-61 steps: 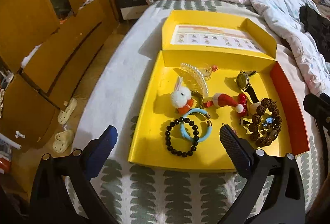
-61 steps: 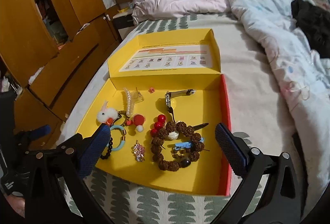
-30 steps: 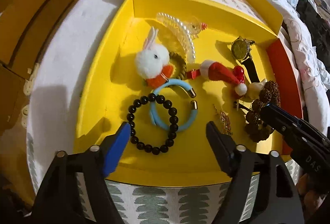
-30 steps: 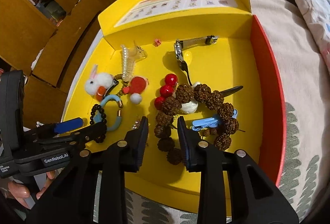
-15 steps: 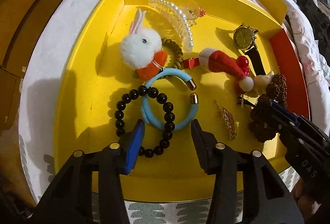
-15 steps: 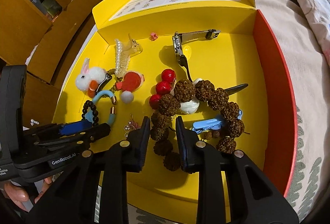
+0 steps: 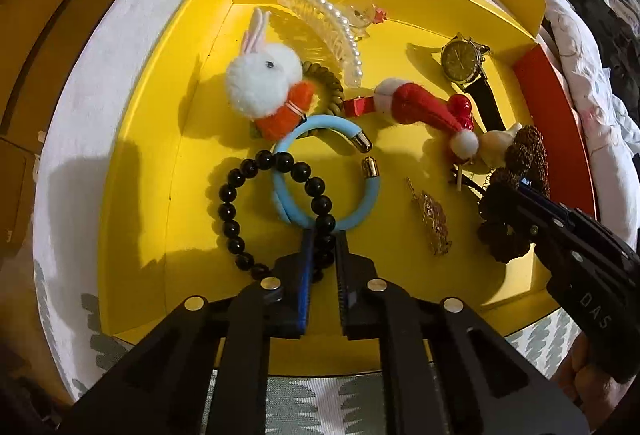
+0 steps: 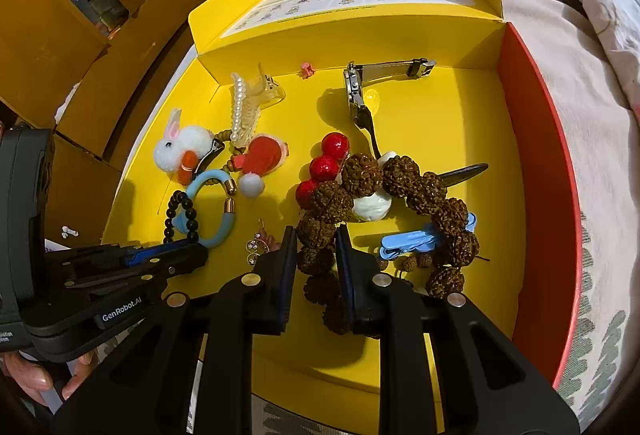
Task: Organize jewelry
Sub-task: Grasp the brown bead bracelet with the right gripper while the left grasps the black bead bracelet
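since the earlier frame both grippers are sitting lower and closer over the yellow box (image 7: 132, 171); the left gripper (image 7: 322, 247) jaws have just been closing from wide apart and are now pinching the near side of the black bead bracelet (image 7: 236, 203). the right gripper (image 8: 316, 251) jaws have been closing a little further and are clamping on the brown seed bracelet (image 8: 404, 179).

the gripper bodies are hiding the near beads of both bracelets. in the left view the right gripper is covering part of the seed bracelet. the small gold ornament (image 7: 434, 221) is too fine to identify.

the black beads are looking smooth and glossy, the brown seeds large and knobbly. the blue bangle (image 7: 360, 209) is a smooth open ring with gold end caps, overlapping the black bracelet. the white rabbit pompom (image 7: 262, 81) is looking fluffy; the pearl hair claw (image 7: 332, 21) is curving behind it. the watch (image 7: 460, 61) is lying toward the box's red side wall.
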Action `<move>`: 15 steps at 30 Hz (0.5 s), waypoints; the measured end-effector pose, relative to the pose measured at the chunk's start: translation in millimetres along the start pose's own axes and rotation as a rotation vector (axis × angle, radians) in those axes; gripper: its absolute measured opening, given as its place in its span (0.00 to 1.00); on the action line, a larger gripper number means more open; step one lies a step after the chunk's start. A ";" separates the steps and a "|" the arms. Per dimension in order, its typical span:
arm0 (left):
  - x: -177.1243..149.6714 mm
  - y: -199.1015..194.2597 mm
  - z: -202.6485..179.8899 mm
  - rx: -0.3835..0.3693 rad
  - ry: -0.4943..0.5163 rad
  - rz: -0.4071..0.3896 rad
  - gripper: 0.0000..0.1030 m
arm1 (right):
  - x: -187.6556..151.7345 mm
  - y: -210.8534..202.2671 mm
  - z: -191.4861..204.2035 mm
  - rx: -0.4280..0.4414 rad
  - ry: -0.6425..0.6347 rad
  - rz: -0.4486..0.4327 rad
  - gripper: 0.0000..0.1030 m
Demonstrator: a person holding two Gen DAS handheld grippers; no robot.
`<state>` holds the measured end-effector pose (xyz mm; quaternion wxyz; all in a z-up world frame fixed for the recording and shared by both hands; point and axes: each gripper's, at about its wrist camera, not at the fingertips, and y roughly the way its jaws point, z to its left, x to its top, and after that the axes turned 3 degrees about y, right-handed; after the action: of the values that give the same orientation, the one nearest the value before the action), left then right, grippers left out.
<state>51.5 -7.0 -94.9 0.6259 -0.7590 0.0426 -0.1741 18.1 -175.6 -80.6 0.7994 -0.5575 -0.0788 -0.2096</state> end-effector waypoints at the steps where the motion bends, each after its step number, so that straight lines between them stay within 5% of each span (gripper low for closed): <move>1: -0.7 -0.2 -0.9 -0.003 0.001 0.001 0.10 | 0.0 0.2 -0.4 0.003 0.001 0.001 0.19; 15: -0.7 -26.2 1.1 -0.023 0.011 -0.085 0.10 | 5.2 -23.6 -6.9 0.075 0.045 -0.047 0.19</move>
<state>47.2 -0.2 -69.9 0.6090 -0.7663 0.0155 -0.2041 12.1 -190.2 -61.0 0.8162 -0.5202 -0.0819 -0.2376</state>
